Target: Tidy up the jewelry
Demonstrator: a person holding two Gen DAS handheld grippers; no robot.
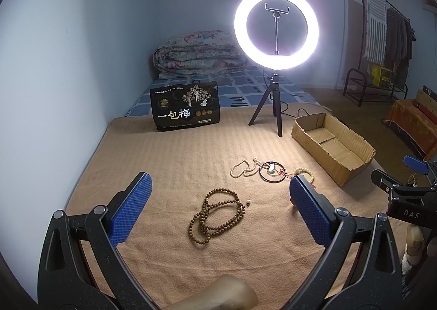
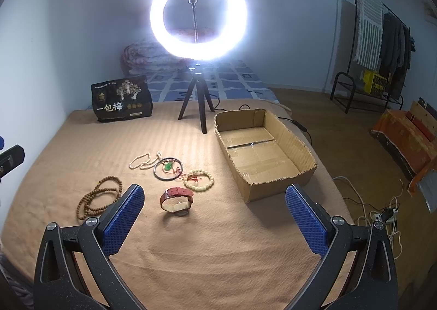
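— Jewelry first: where do my grippers stand?
— Both hold nothing. My left gripper (image 1: 220, 210) has its jaws spread wide above the brown bead string (image 1: 217, 217), which lies coiled on the tan blanket (image 1: 169, 157). My right gripper (image 2: 214, 218) is just as wide apart, with the red-strapped watch (image 2: 177, 200) lying just ahead between its fingers.
— And farther out?
— A cream bead bracelet (image 2: 198, 179), a dark bangle (image 2: 168, 168) around a green pendant (image 2: 168, 166), and a pale bead necklace (image 2: 143, 161) lie close together. Right of them sits the cardboard box (image 2: 275, 189) — open-topped. Behind stand a ring light (image 2: 198, 13) on its tripod and a black snack bag (image 2: 121, 102).
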